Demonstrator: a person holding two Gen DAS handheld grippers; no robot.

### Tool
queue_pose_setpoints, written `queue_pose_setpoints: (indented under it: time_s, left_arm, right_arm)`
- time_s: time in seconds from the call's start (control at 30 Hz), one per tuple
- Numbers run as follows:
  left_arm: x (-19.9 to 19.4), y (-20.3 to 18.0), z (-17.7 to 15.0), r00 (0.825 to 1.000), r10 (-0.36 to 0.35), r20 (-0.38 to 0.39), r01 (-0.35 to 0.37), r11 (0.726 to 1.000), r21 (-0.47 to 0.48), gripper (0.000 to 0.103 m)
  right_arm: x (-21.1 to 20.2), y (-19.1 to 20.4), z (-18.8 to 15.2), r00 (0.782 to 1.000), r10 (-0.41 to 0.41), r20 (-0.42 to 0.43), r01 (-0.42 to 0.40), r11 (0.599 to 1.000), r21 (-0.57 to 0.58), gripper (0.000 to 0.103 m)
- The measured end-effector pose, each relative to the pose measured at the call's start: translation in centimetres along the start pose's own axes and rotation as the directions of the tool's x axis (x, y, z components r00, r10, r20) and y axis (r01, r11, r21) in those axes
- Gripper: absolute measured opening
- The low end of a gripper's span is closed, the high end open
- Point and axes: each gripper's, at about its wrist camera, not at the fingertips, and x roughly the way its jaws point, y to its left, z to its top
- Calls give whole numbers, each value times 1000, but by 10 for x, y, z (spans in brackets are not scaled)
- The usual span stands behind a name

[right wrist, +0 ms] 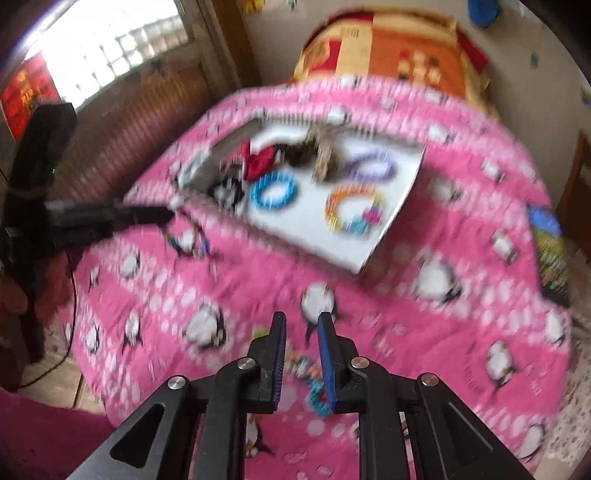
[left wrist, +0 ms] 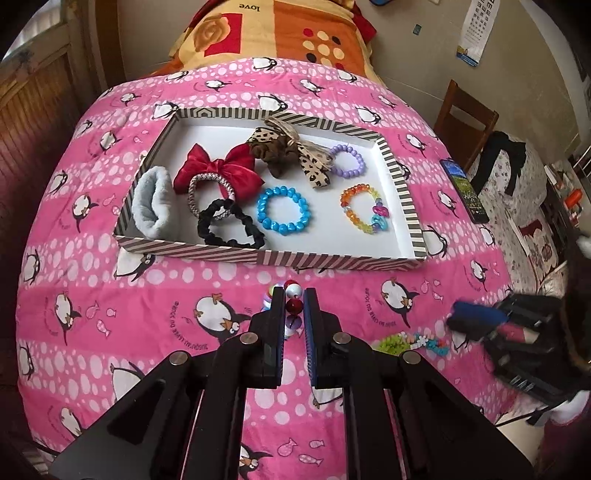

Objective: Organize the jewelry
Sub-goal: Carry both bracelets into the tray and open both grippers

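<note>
Your left hand-held gripper is clamping a bracelet of round red and white beads; the strand is sitting pinched between the two blue-lined pads, with more coloured beads showing just to the left of the tips. Your right hand-held gripper is pinching a small multicoloured beaded bracelet low between its nearly closed pads, a teal loop hanging near the right pad; that view is blurred, so the beads' exact form is hard to tell.

Just beyond the left tips, a shallow rectangular box lid with black-and-white striped walls and a white floor is lying on the bed. Inside it are sitting a pale fluffy scrunchie, a glossy red satin bow on a braided hair band, a black ruffled hair tie, a leopard-print bow scrunchie, and three bead bracelets well apart: a blue one, a lilac one and a rainbow one with charm links.

You are working over a pink fleece blanket printed with penguins and white dots. A phone is lying near the bed's right edge, an orange floral pillow at the head, a wooden chair beside it.
</note>
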Motion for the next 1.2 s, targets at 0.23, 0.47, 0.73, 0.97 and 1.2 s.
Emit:
queue_pose_setpoints:
  time_s: [0.23, 0.47, 0.73, 0.97, 1.2]
  left_arm:
    - [2, 3, -4, 1000, 7, -20, -7, 1000, -7, 8]
    - [3, 4, -5, 1000, 5, -24, -6, 1000, -18, 8]
    - [3, 7, -3, 1000, 4, -26, -4, 1000, -25, 8]
    - [-2, 10, 3, 1000, -3, -17, 3, 999, -33, 8]
    - [-21, 2, 21, 999, -25, 31, 24, 1000, 3, 8]
  right_arm:
    - [44, 11, -18, 995, 0, -99, -5, 999, -52, 16]
    - [68, 23, -13, 986, -27, -166, 2, 988, -151, 32]
    - [74, 23, -9, 990, 10, -138, -28, 991, -131, 19]
    - [27, 7, 0, 996, 80, -26, -81, 996, -31, 11]
    - [-23, -6, 23, 983, 140, 115, -149, 986, 70, 11]
